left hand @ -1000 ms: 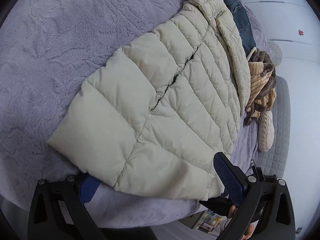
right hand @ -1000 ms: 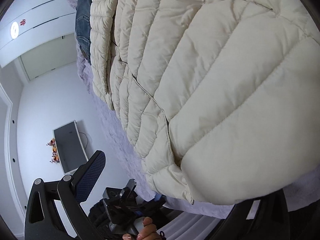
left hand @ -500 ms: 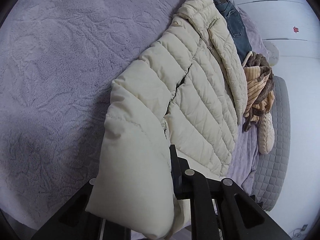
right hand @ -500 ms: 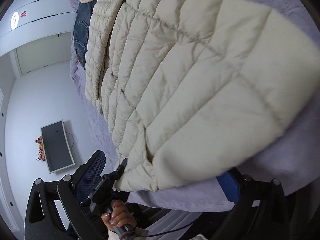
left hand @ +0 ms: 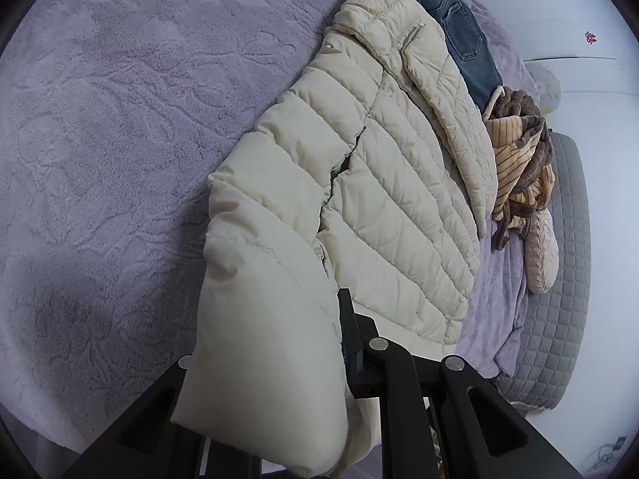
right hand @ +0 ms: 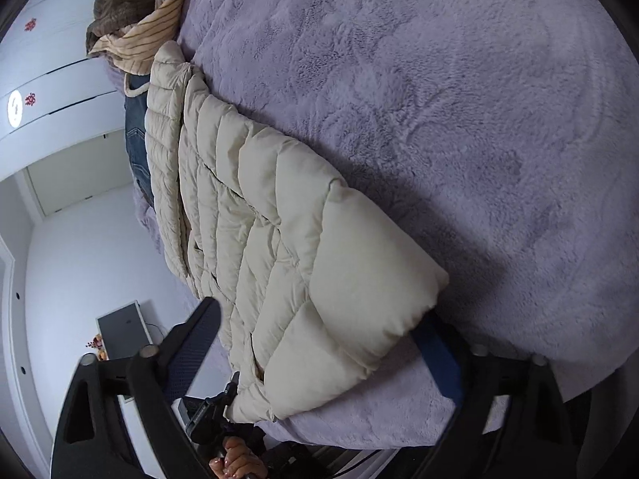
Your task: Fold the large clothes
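Fingers of the left gripper (left hand: 339,363) are clamped on the near hem of the cream puffer jacket (left hand: 399,207), lifting it to start the fold. Right gripper (right hand: 319,343) is closing around the hem's other corner, not yet pinching. Jacket lies on the purple blanket (right hand: 459,99).

Bed (left hand: 120,139) open from 9 to 12 o'clock of the puffer jacket (left hand: 391,199); jeans (left hand: 463,28), striped blanket (left hand: 519,151) crowd 1–3 o'clock, prob. touching it.
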`<state>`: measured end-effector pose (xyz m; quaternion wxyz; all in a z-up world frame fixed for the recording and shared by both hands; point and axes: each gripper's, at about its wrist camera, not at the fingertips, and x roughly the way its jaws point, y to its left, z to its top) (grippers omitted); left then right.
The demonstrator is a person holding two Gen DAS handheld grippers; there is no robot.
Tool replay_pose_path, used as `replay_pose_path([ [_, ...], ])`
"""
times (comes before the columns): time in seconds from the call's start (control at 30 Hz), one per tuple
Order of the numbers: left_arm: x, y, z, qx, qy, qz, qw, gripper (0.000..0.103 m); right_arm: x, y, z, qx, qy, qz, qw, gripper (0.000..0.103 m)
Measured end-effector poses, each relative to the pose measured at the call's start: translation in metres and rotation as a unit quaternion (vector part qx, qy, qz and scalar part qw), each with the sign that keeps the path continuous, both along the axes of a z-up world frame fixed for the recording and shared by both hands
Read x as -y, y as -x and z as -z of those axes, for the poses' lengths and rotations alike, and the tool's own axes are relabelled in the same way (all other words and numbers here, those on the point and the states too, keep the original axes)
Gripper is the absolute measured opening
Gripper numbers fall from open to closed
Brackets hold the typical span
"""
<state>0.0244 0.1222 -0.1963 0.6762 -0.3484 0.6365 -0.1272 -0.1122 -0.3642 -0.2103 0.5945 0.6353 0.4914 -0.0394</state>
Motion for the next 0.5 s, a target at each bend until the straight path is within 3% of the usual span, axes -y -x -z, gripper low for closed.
replay_pose_path([
  [0.03, 0.0, -0.002, -0.004, 0.002, -0.002, 0.002, 1.0, 0.016, 0.0, -0.006, 0.001, -0.007, -0.003, -0.005, 1.0, 0.043],
  [0.07, 0.001, -0.004, -0.008, 0.004, -0.002, 0.003, 1.0, 0.016, 0.002, -0.01, 0.003, -0.015, -0.007, -0.012, 1.0, 0.022],
  [0.17, 0.006, -0.013, -0.025, 0.017, 0.0, 0.006, 0.9998, 0.016, 0.003, -0.024, -0.005, -0.007, -0.008, -0.032, 0.999, 0.017],
  [0.5, 0.021, -0.062, -0.097, 0.082, -0.007, 0.005, 0.9966, 0.016, 0.027, -0.095, -0.07, 0.108, -0.05, -0.088, 0.989, 0.017],
])
